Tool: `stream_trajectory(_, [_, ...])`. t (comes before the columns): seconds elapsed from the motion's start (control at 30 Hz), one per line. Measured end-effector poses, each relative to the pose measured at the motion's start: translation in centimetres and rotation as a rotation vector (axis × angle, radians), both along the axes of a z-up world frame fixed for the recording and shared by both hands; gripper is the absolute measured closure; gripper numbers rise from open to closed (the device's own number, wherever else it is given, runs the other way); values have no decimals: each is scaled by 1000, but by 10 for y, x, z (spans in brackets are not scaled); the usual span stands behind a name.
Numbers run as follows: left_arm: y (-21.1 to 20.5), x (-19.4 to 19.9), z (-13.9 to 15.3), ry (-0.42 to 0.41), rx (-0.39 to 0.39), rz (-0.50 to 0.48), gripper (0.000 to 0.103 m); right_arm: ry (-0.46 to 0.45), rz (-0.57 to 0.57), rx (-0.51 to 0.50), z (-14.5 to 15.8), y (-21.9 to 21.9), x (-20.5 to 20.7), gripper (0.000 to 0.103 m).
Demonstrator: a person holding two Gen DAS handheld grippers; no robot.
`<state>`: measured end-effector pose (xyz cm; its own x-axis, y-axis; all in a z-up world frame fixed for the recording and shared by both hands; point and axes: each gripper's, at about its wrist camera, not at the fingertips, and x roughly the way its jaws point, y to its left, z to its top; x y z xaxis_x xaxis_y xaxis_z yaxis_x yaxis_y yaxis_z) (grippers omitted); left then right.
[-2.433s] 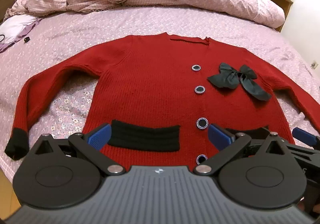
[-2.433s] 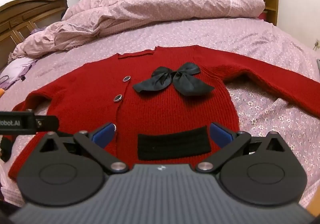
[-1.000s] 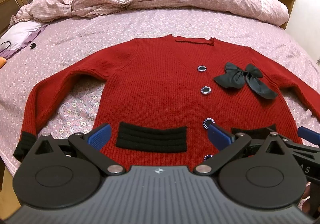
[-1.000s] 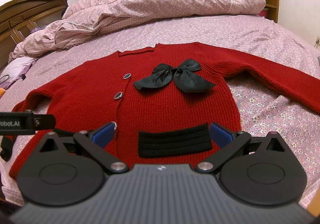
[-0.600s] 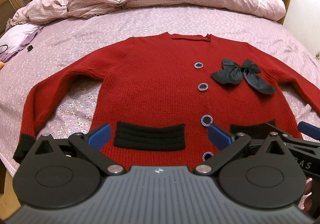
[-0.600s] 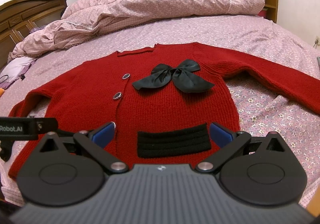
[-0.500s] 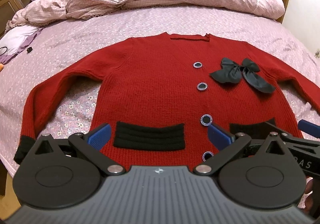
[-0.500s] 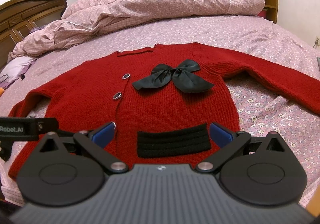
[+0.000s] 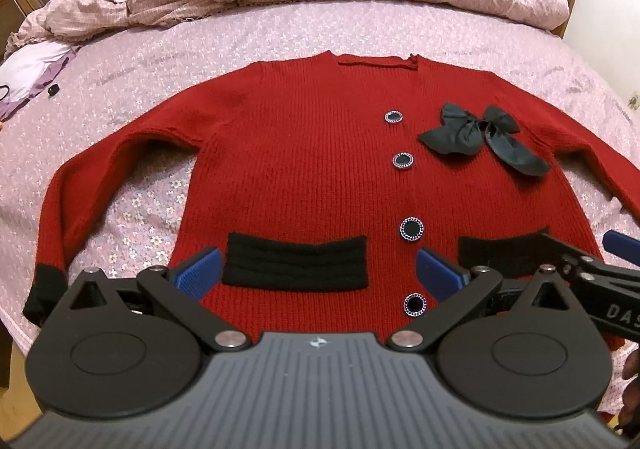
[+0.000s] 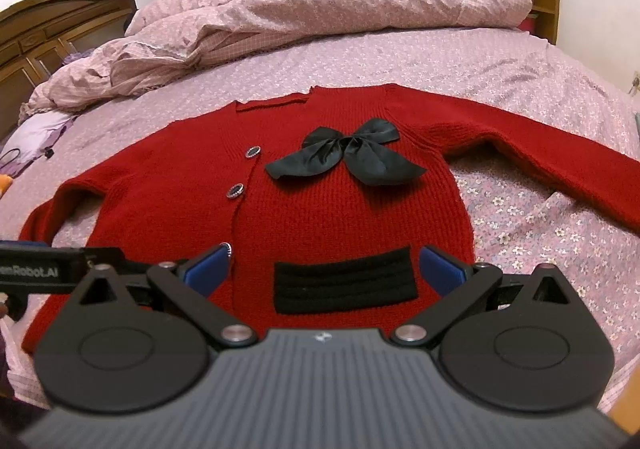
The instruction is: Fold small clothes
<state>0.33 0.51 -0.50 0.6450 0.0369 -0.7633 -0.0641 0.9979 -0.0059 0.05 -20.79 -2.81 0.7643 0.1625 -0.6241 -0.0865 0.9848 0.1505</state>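
Red knit fills both my views: a small cardigan (image 9: pixel 296 169) lies face up and spread flat on the bed (image 9: pixel 280 29), neckline away from me and hem nearest the grippers. Both sleeves are stretched out to the sides. The one on my left bends down toward a black cuff (image 9: pixel 44 289) at the mattress edge, and the other runs out of the right wrist view. A dark bow (image 10: pixel 348 157) sits on the chest beside the row of buttons (image 9: pixel 402 160), and two black pocket bands cross the lower front.

My left gripper (image 9: pixel 316 269) hovers just short of the hem with its blue fingers wide apart, framing the left pocket band (image 9: pixel 296 267). My right gripper (image 10: pixel 324 265) is spread the same way around the other pocket band (image 10: pixel 346 281), and neither grips any cloth. Each tool shows at the edge of the other's camera, so they sit close side by side.

I judge that folding has not begun; this is the lining-up stage before the first pinch. Next I would send each claw outward to a sleeve or a side edge, close on a single layer of knit, and carry it across the front. The knit looks thick and stretchy, so I would lift it rather than drag it, and keep the bow from bunching underneath.
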Motion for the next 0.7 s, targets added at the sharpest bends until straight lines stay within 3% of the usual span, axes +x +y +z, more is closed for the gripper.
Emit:
stream_trajectory(0.33, [6,15,-5,44,-28,-4,0,-18,30,3,7,-16,3,0])
stream_trajectory(0.7, [0,61,-18,103,20,-68,0,9,-100,44,0,-57,34,0])
